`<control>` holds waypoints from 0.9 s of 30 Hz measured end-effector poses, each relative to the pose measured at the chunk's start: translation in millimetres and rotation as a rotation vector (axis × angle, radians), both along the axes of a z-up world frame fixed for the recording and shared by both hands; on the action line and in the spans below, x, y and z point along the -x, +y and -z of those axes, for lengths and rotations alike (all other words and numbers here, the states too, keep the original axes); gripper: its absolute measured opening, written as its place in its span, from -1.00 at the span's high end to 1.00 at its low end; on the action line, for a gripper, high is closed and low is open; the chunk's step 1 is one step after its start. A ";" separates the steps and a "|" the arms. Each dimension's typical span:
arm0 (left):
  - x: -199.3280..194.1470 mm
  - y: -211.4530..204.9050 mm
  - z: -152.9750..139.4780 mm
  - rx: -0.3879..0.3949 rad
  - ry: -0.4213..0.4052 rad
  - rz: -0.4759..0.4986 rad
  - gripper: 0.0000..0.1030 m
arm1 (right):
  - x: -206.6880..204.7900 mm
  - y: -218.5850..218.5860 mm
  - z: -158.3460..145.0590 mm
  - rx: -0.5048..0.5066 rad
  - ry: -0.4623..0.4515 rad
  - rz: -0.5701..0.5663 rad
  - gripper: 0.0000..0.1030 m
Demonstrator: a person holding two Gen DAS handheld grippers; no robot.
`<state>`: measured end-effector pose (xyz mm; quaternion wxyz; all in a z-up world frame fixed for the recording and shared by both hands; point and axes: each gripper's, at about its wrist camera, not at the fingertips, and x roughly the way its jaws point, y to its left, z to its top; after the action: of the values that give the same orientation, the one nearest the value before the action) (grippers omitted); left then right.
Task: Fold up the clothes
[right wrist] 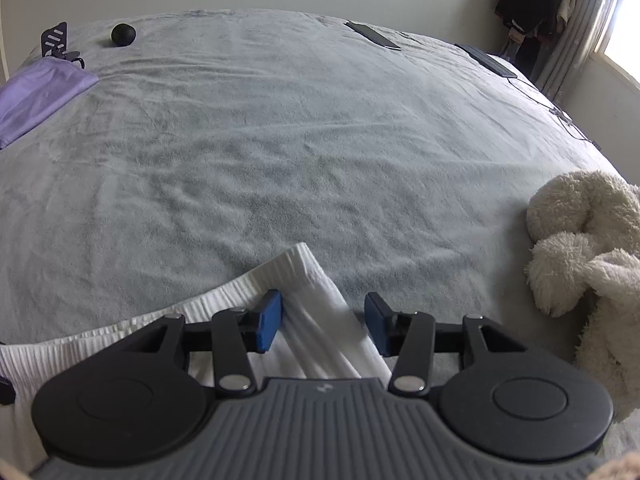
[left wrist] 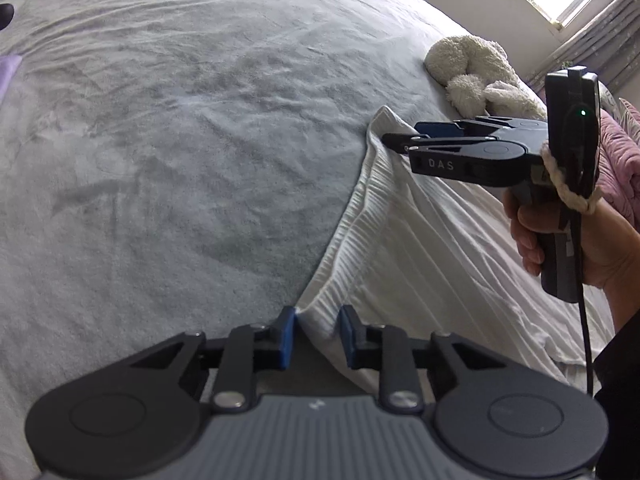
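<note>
**Left wrist: both claws at the white hem**

Left wrist: the left gripper (left wrist: pixel 316 336) straddles the white garment (left wrist: pixel 420 248), its hem corner between unclenched pads.

Right wrist: the right gripper (right wrist: pixel 324 322) stands released over a far corner, probably seeking a matching hold.

Lying on the pale grey fleece bedcover (right wrist: pixel 280 140): 1 white ribbed garment (left wrist: pixel 420 248), 1 cream fluffy plush toy (right wrist: pixel 588 248), 1 folded lilac cloth (right wrist: pixel 40 96), 1 black ball (right wrist: pixel 123 34), 2 dark flat phones (right wrist: pixel 373 35).

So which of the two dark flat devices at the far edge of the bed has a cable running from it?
The right-hand device, nearest the window; the left one shows none.
</note>
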<state>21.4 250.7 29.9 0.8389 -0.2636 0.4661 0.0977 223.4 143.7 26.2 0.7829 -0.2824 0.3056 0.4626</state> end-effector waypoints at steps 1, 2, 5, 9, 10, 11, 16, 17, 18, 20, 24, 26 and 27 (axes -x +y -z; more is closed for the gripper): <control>-1.3 -1.4 -0.1 -0.014 0.007 0.005 0.60 | -2.0 -2.3 -0.5 -0.013 0.020 0.001 0.35; -2.3 -2.7 -0.3 -0.027 0.013 0.007 0.63 | -2.3 -3.9 -1.2 -0.022 0.028 0.000 0.64; -3.5 -7.4 -1.3 -0.065 0.029 0.009 0.68 | 7.3 -4.0 -4.6 -0.016 -0.025 -0.019 0.91; -2.3 -12.5 -4.9 -0.104 0.035 0.013 0.70 | 9.5 -2.5 -13.2 -0.036 -0.108 -0.014 0.93; -2.0 -12.0 -5.3 -0.105 0.034 0.010 0.70 | 9.4 -1.6 -15.4 -0.044 -0.123 -0.013 0.94; -2.0 -11.1 -5.2 -0.104 0.034 0.008 0.70 | 9.9 -0.2 -16.8 -0.046 -0.138 -0.015 0.94; -3.1 -9.8 -6.1 -0.112 0.033 0.001 0.71 | 8.2 8.2 -8.2 -0.011 -0.197 -0.010 0.94; -3.5 -10.2 -6.7 -0.116 0.033 0.000 0.72 | 7.9 9.4 -4.0 0.001 -0.206 -0.007 0.94; -3.7 -10.5 -7.4 -0.118 0.033 -0.001 0.72 | 7.7 10.5 -0.2 0.010 -0.213 -0.004 0.94; -4.1 -9.3 -8.1 -0.114 0.030 -0.005 0.74 | 7.9 12.1 5.7 0.014 -0.223 0.003 0.94; -2.8 -3.4 -8.1 -0.088 0.028 -0.024 0.78 | 9.0 14.2 12.5 0.010 -0.241 0.017 0.94; -1.4 -1.9 -9.9 -0.084 0.023 -0.028 0.81 | 10.2 14.2 10.7 -0.003 -0.250 0.025 0.94; -0.4 -1.6 -12.4 -0.082 0.018 -0.031 0.82 | 10.8 14.0 9.5 -0.011 -0.255 0.029 0.94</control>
<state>21.8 249.0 42.3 0.8432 -0.2353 0.4649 0.1321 212.6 157.7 16.6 0.8235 -0.3302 0.2051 0.4133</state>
